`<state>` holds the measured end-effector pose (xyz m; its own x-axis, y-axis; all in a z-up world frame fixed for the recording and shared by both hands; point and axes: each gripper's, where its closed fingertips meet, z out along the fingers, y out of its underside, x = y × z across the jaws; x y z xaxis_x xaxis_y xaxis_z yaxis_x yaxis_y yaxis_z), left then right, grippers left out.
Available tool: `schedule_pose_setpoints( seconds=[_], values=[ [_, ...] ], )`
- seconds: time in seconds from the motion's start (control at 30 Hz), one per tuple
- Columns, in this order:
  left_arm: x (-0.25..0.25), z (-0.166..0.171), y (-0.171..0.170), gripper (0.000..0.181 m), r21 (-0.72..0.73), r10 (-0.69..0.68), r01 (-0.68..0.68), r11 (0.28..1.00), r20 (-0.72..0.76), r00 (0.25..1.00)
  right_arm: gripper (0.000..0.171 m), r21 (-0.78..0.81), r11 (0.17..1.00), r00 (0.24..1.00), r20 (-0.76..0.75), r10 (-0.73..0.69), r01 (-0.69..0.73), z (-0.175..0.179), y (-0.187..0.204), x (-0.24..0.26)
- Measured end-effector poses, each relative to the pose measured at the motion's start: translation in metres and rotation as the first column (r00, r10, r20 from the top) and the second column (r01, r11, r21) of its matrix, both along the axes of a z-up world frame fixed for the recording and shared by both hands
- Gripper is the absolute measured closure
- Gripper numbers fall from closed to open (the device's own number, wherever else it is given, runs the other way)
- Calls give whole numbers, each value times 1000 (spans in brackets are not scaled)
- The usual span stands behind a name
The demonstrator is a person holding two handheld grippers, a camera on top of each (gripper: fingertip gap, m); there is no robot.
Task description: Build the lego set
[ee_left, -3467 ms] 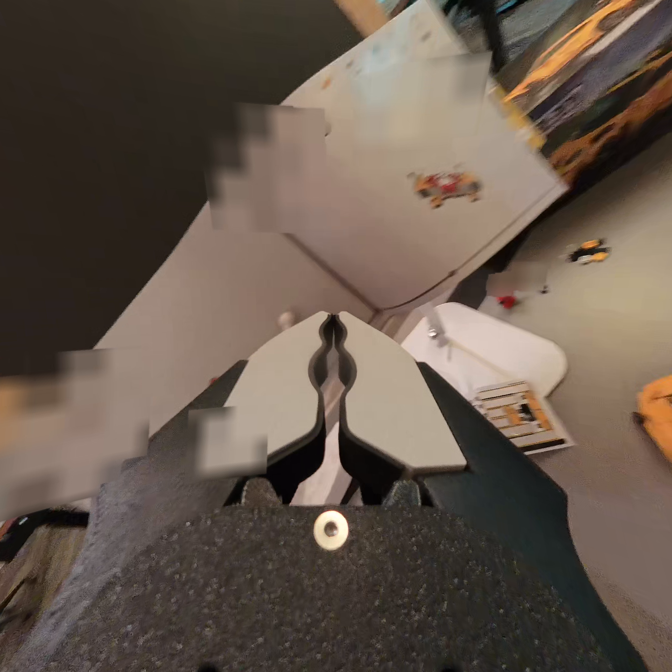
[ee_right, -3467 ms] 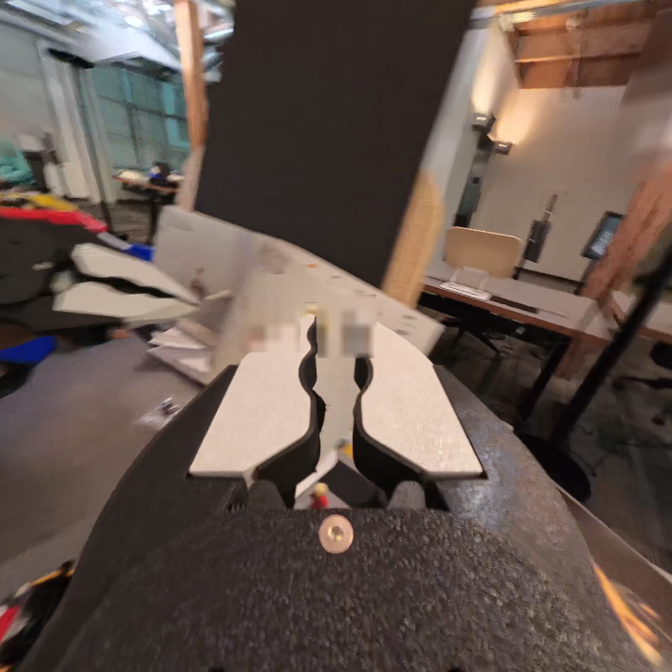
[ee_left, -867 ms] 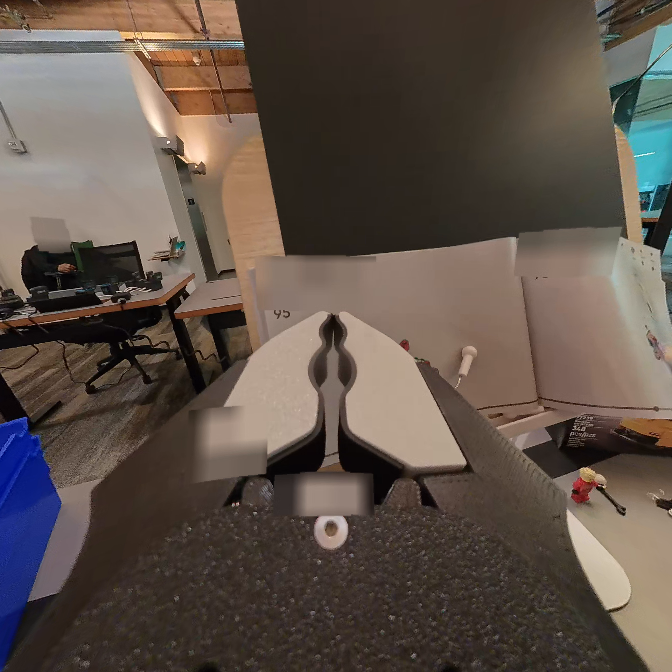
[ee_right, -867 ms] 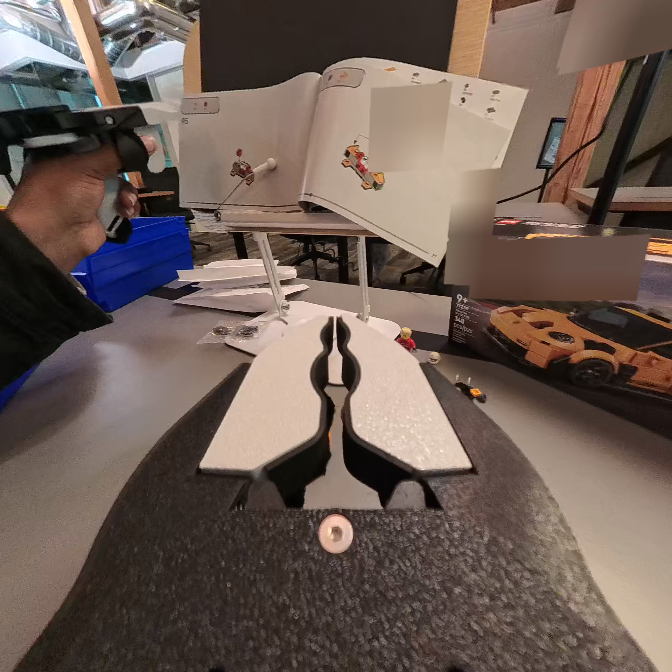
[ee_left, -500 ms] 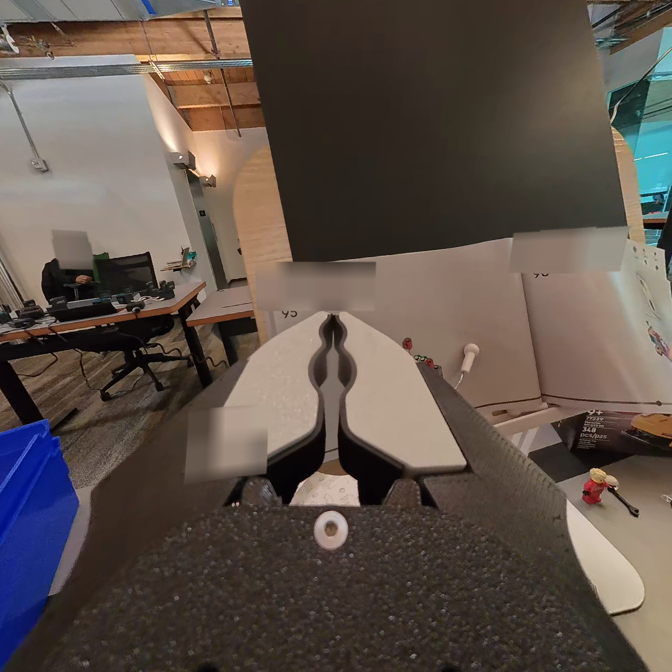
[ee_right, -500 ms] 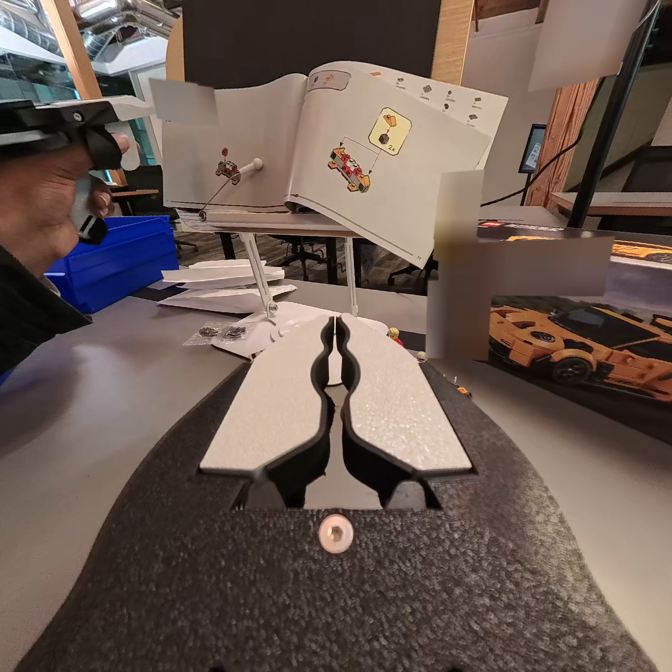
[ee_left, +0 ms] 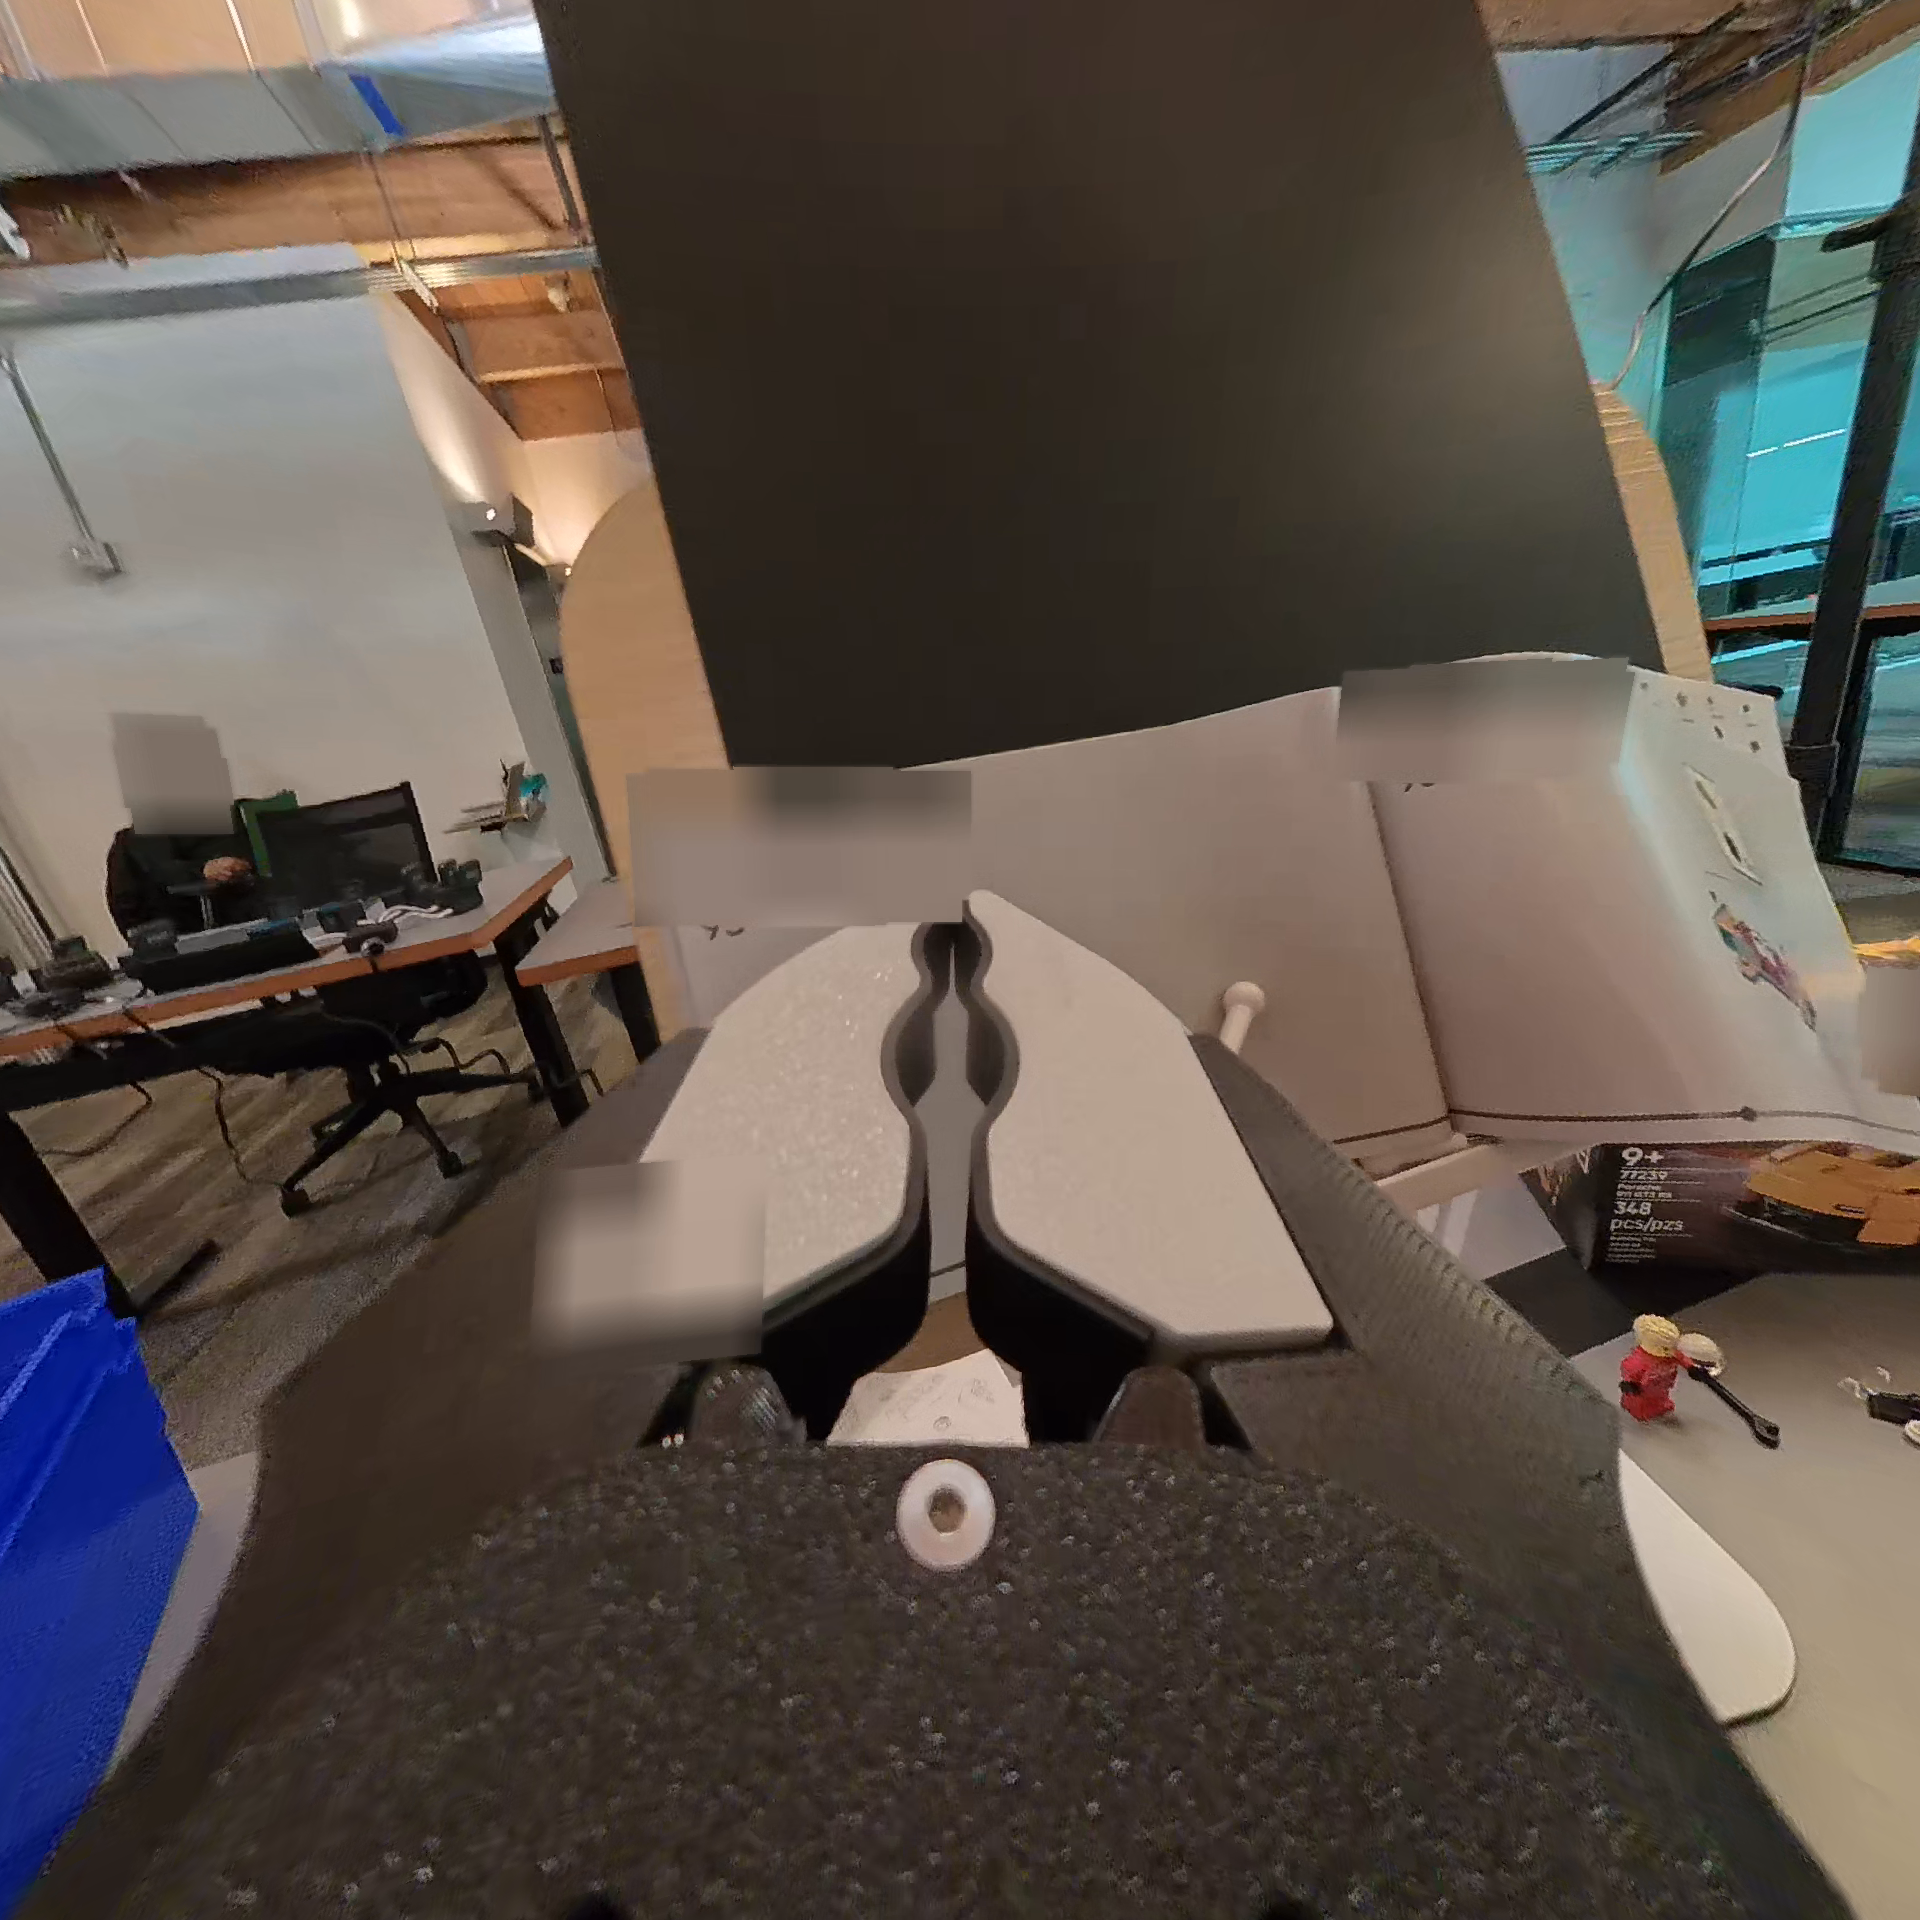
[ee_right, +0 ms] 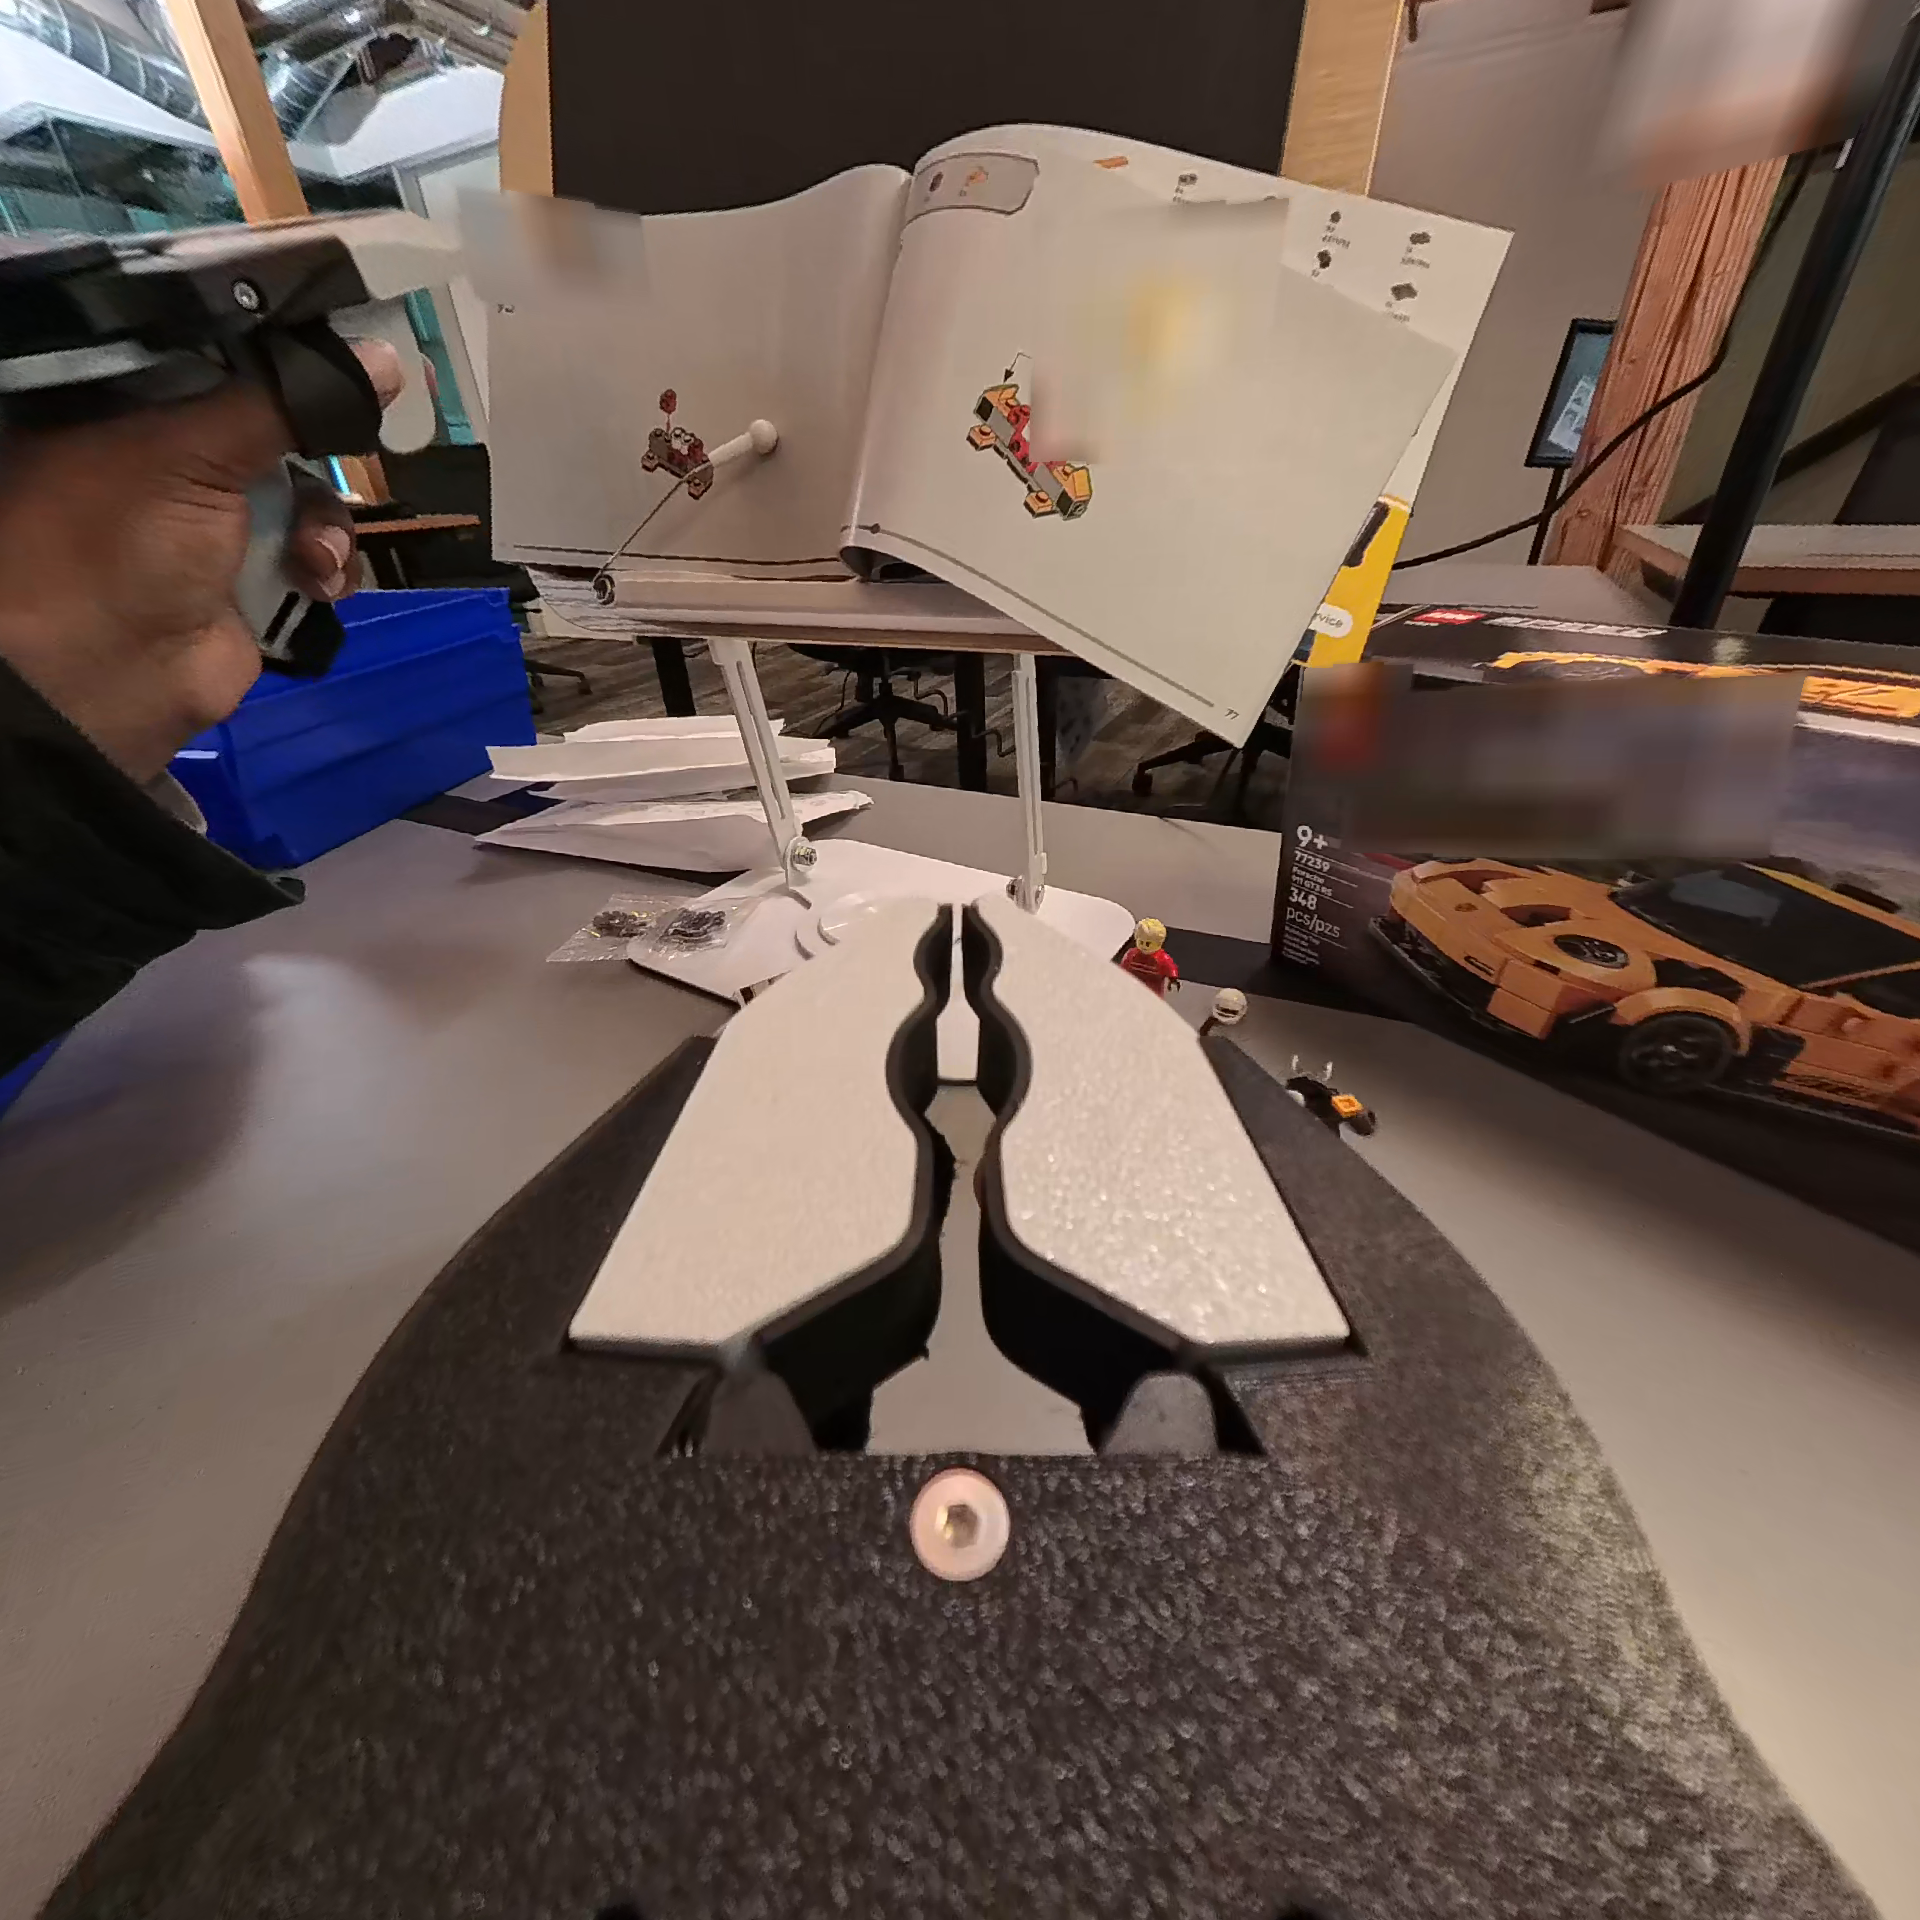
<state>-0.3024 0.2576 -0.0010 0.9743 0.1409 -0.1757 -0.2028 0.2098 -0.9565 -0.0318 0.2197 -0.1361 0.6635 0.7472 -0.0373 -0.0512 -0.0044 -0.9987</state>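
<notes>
Lego box (ee_right: pixel 1621 935) on table, right gripper (ee_right: pixel 958 914) low, level, left gripper (ee_left: pixel 954 935) raised, both jaws clenched, empty

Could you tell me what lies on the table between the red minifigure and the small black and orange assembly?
In the right wrist view, a small white helmet sits between the red minifigure and the black and orange assembly.

The left tongs (ee_left: pixel 954 935), which pointed down at the open booklet (ee_left: pixel 1558 977) a few seconds back, now face it level, with the office behind in sight. The right tongs (ee_right: pixel 956 920) have pulled away from the pages and sit low over the tabletop (ee_right: pixel 312 1195), and the box (ee_right: pixel 1621 935) looms larger at right.
</notes>
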Motion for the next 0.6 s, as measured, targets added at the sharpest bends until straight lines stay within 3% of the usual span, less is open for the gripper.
schedule_pose_setpoints(
  seconds=[0.6],
  values=[
    [-1,-17,8,181,-49,-14,15,999,16,1000,170,-3,1000,1000,6,4,-4,0,0,1]
  ],
)
